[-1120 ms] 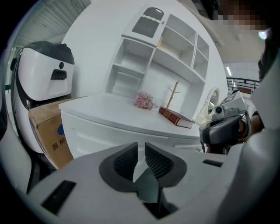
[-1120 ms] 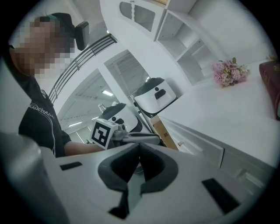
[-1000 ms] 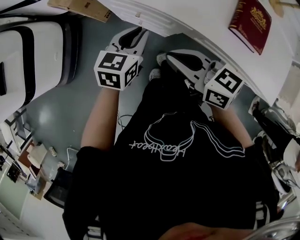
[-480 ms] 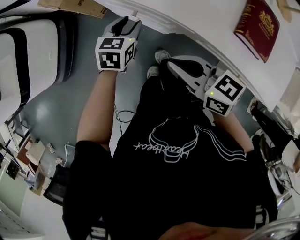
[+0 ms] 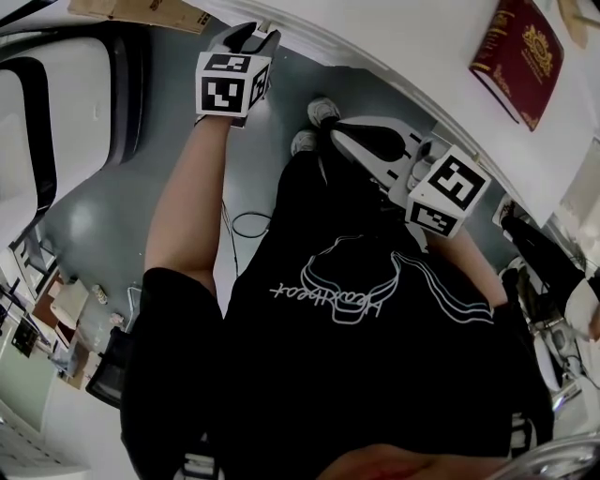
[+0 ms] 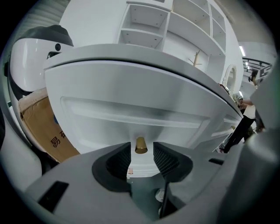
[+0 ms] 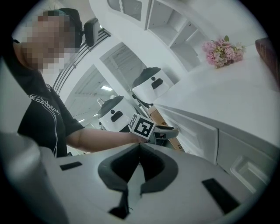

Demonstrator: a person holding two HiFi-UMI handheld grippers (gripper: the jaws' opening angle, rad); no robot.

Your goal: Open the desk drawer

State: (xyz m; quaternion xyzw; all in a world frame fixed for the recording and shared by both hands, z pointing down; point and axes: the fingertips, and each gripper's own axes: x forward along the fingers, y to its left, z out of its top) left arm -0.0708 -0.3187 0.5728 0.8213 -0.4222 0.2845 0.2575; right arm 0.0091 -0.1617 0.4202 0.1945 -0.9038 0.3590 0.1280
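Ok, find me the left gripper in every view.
Head view: left gripper at top, left of centre, by the desk edge.
Left gripper view: bottom centre; jaws just opened, brass knob between them, ungripped.
Right gripper view: mid-frame, at the drawer front.
Shared landmark: cardboard box.

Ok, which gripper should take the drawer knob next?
Left. The left gripper, jaws just opened, straddles the brass knob on the drawer front without touching; the right gripper is shut, away from it.
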